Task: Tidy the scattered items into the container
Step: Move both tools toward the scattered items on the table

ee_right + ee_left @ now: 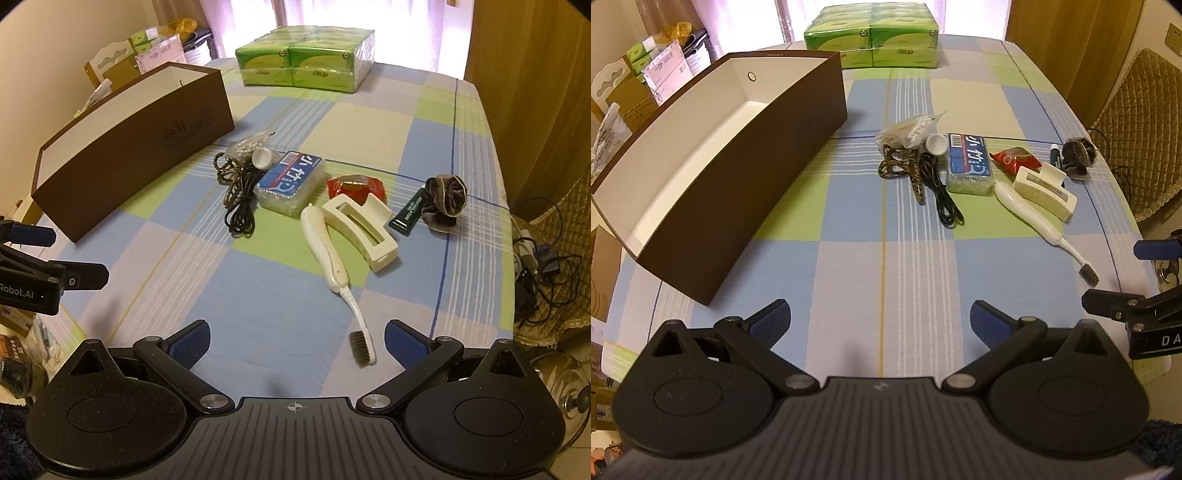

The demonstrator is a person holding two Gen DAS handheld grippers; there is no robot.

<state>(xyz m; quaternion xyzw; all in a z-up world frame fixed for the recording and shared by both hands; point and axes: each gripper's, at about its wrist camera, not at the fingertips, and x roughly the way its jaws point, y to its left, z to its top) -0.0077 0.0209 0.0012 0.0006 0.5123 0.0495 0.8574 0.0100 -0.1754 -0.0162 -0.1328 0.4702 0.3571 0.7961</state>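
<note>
A long brown box [738, 173] [122, 155] with a white inside stands empty on the left of the checked tablecloth. Scattered to its right lie a bag of cotton swabs [912, 127], a patterned band [899, 166], a black cable [940, 192] [240, 206], a blue-labelled pack [968, 162] [291, 181], a red packet [1015, 158] [356, 186], a cream hair claw [1043, 190] [364, 229], a white brush [1030, 214] [332, 258], a green tube [408, 216] and a dark scrunchie [445, 197]. My left gripper [881, 323] and right gripper [297, 343] hover open near the front edge, both holding nothing.
A wrapped block of green tissue packs [873, 37] [308, 61] sits at the table's far end. Cartons and papers [639, 77] crowd the floor left of the table. A padded chair [1137, 122] and tangled cords [543, 266] are on the right.
</note>
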